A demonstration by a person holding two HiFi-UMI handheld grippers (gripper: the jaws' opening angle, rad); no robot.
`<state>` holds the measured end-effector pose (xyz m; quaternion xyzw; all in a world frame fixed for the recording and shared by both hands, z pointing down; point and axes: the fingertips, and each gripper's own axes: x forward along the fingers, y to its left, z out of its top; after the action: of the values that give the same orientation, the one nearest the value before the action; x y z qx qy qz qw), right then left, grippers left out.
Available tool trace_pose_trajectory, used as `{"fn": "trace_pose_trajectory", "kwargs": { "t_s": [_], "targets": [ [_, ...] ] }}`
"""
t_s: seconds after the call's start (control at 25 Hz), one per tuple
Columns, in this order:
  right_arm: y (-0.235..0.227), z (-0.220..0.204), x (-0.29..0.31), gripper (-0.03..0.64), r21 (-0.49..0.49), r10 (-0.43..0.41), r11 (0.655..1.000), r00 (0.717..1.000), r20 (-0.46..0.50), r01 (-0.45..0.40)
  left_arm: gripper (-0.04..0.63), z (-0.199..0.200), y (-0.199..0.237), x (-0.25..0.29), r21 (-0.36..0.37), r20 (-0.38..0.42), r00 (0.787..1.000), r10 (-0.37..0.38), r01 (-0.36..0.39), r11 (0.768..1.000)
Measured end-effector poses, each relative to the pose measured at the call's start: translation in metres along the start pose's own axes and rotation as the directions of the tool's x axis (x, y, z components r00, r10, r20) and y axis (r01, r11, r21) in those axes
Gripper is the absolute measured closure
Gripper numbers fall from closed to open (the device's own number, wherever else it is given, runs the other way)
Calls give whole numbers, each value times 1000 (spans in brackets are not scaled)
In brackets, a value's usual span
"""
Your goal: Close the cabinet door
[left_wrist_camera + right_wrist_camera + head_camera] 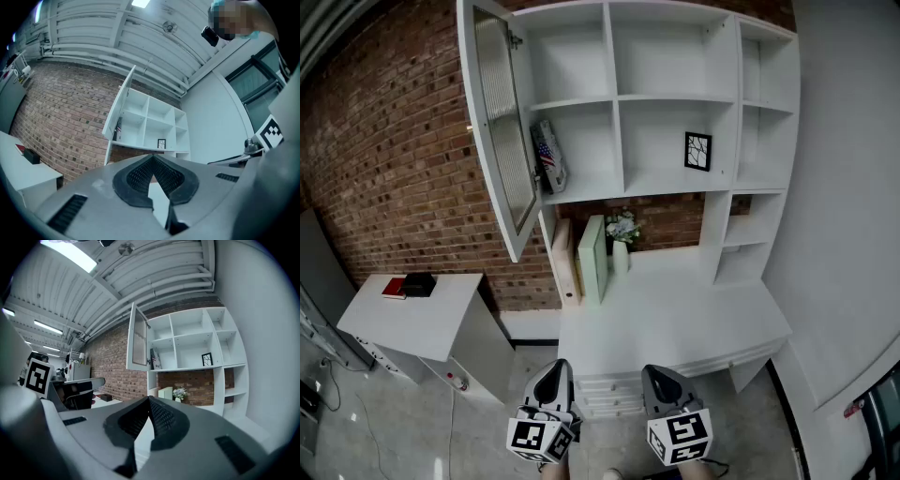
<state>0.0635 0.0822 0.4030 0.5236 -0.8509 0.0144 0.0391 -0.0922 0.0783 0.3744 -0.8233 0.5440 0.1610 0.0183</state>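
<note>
A white wall cabinet (675,103) hangs over a white desk (675,323). Its left door (499,122), white-framed with a ribbed glass pane, stands swung wide open to the left; it also shows in the left gripper view as the door (119,108) and in the right gripper view as the door (138,339). My left gripper (551,377) and right gripper (661,377) hover low at the desk's near edge, far from the door. Both are shut with nothing between the tips, seen as the left gripper (152,158) and right gripper (149,400).
A book (549,156) leans in the left shelf and a small framed picture (697,151) stands in the middle one. On the desk are upright boards (592,256) and a flower vase (622,234). A low white side cabinet (417,319) with a red book (394,288) stands at left.
</note>
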Motion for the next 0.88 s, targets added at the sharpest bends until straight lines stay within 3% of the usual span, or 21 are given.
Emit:
{"fn": "trace_pose_trajectory", "kwargs": {
  "t_s": [0.12,0.6,0.88],
  "targets": [
    [-1,2,-5,617,0,7,1000,1000,3,-7,584,-6,1,-4,37,-47,998,30,-28,999],
    [-14,13,-17,617,26,3,1000,998,64,-5,584,-3,-3,-8,69,-48,996,77,-74,995],
    [-29,3,13,617,29,-4,1000,999,42,3,584,-14,24,18,66,-34,991,127,-125,990]
  ]
}}
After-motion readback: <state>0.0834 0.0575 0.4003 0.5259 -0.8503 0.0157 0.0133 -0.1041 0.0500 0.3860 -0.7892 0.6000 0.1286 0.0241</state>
